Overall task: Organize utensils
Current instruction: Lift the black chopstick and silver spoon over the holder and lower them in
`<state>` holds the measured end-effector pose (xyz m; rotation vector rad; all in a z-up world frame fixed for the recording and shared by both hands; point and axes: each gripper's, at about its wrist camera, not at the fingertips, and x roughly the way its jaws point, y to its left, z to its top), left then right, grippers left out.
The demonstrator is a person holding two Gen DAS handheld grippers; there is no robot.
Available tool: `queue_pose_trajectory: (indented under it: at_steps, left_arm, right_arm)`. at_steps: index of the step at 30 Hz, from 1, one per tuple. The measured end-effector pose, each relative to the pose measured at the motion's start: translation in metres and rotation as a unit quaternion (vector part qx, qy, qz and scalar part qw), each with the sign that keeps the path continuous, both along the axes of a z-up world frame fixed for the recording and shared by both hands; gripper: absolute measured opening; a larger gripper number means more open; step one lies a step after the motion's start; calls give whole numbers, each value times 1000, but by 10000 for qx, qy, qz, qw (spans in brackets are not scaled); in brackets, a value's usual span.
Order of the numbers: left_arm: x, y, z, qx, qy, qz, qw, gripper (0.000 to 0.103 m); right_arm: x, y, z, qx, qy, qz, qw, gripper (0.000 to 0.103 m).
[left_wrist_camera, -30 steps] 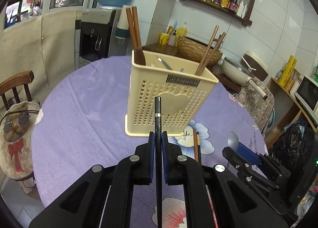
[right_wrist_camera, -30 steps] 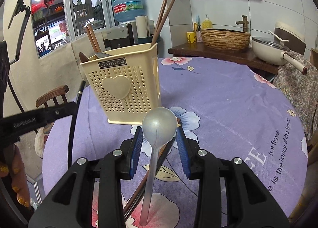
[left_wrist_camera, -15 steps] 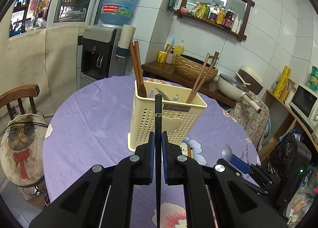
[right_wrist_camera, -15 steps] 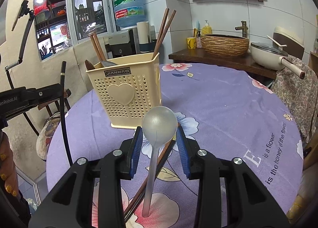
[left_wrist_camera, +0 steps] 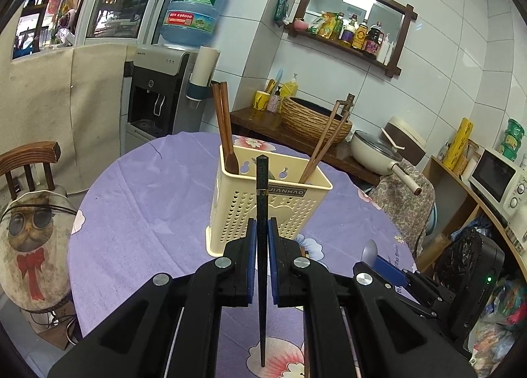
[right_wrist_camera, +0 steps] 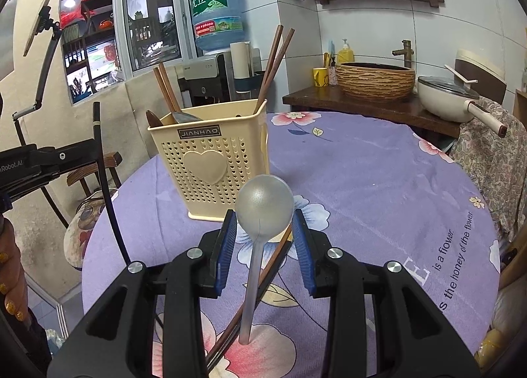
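Note:
A cream perforated utensil caddy (left_wrist_camera: pixel 268 203) stands on the purple table (left_wrist_camera: pixel 141 213); it also shows in the right wrist view (right_wrist_camera: pixel 210 164). It holds brown chopsticks (left_wrist_camera: pixel 221 121) and spoons. My left gripper (left_wrist_camera: pixel 262 236) is shut on a black chopstick (left_wrist_camera: pixel 262 213), held upright above the table in front of the caddy. My right gripper (right_wrist_camera: pixel 265 236) holds a grey spoon (right_wrist_camera: pixel 263 206) between its blue pads, bowl forward, low over the table. A brown chopstick pair (right_wrist_camera: pixel 263 266) lies on the cloth under it.
A wooden chair (left_wrist_camera: pixel 26 164) with an owl cushion stands at the table's left edge. A side counter (right_wrist_camera: pixel 378 104) with a woven basket and a pan lies behind the table. A water dispenser (left_wrist_camera: pixel 158 98) stands at the back.
My left gripper has risen and pulled back with the black chopstick, so the caddy looks lower and farther. My right gripper has stayed nearly still with the spoon.

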<state>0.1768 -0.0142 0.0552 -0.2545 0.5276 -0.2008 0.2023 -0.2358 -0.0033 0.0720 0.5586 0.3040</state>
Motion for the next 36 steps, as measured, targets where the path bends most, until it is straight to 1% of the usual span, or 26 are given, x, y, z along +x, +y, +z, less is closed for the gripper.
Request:
queue_pose_trajectory:
  at_steps: [7, 19, 31, 36]
  left_arm:
    - [-2, 2, 10, -13, -131, -66, 9999, 7]
    - [0, -2, 29, 59, -351, -218, 9991, 7]
    - [11, -2, 62, 37, -580, -413, 9975, 7]
    - [19, -1, 83, 27, -683, -502, 9964, 7]
  right_arm:
    - [4, 0, 10, 71, 2, 115, 9999, 35]
    - [12, 4, 31, 129, -150, 271, 9994, 35]
    - [25, 13, 64, 102, -422, 503, 9978, 35]
    - [35, 17, 83, 173, -517, 616, 9966, 35]
